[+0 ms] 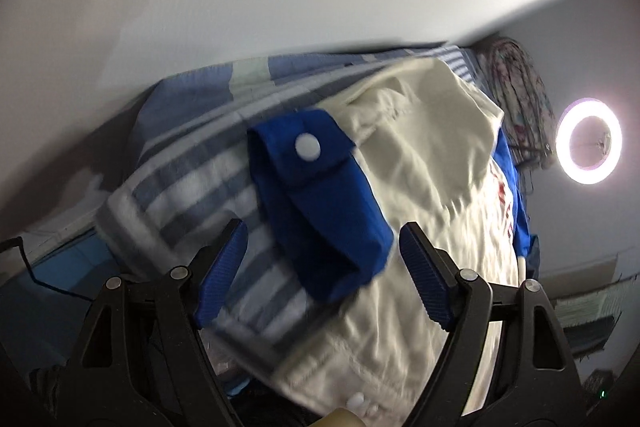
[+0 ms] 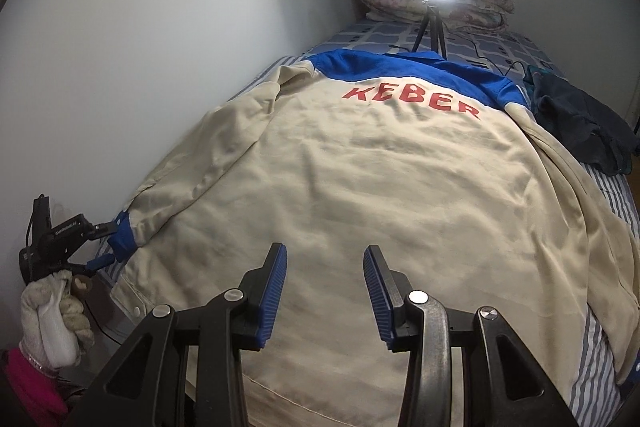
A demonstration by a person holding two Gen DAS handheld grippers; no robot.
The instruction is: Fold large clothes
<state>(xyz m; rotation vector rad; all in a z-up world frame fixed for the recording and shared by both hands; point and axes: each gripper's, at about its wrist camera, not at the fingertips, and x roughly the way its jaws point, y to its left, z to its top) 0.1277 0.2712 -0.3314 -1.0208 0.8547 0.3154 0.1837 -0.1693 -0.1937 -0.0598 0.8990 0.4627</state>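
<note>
Blue cuff (image 1: 320, 203) between parted jaws, jacket (image 2: 360, 187)

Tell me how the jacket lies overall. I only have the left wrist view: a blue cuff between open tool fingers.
Observer: The right wrist view shows the cream jacket spread back-up on the bed, with red KEBER lettering below a blue yoke.
Operator: Which cuff am I looking at?
Observer: The blue cuff of the sleeve on the wall side. The left tool straddles it, open, and is held by a gloved hand.
Operator: And the other tool?
Observer: The right tool is open above the jacket's lower back, holding nothing.
Operator: Is anything else on the bed?
Observer: A dark garment lies beside the far shoulder.
</note>
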